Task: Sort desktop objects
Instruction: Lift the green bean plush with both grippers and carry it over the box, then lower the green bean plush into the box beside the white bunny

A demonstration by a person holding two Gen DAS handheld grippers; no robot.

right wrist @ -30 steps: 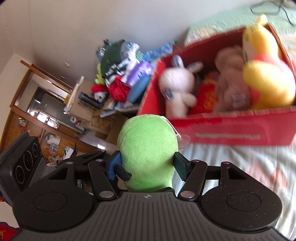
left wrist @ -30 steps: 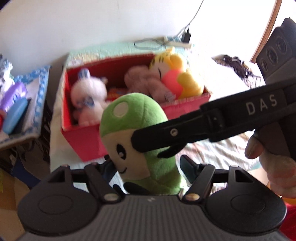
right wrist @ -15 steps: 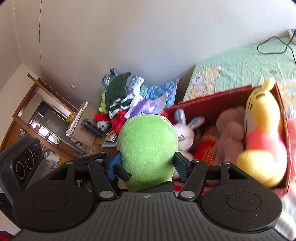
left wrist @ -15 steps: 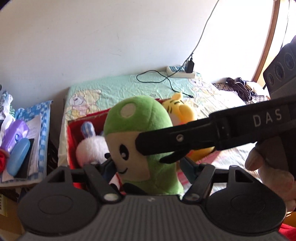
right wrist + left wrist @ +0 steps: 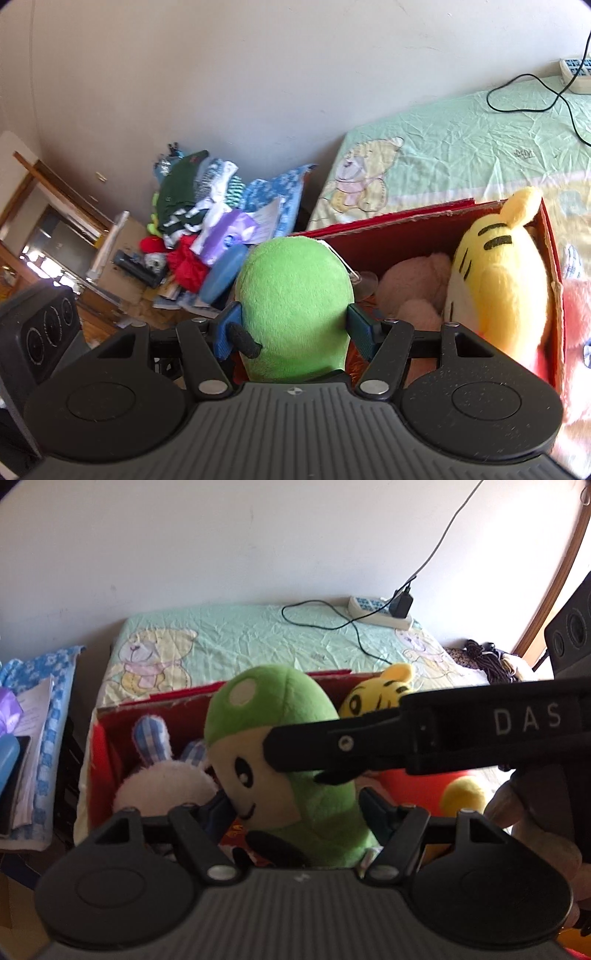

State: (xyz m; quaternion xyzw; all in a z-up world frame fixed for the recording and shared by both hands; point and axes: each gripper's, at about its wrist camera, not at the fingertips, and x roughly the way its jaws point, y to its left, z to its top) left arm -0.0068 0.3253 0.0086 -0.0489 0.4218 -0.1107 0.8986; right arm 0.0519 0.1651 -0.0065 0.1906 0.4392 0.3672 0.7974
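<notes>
Both the left gripper and the right gripper squeeze the soft, light green toy around its squishy middle, with the red box at two o'clock.

A bright green plush toy with cream face is seen; yellow black-striped tiger plush; red cardboard box; white rabbit plush, blue-checked ears; mint bear-print bedsheet.

Both hand-held grippers clamped, crossing
</notes>
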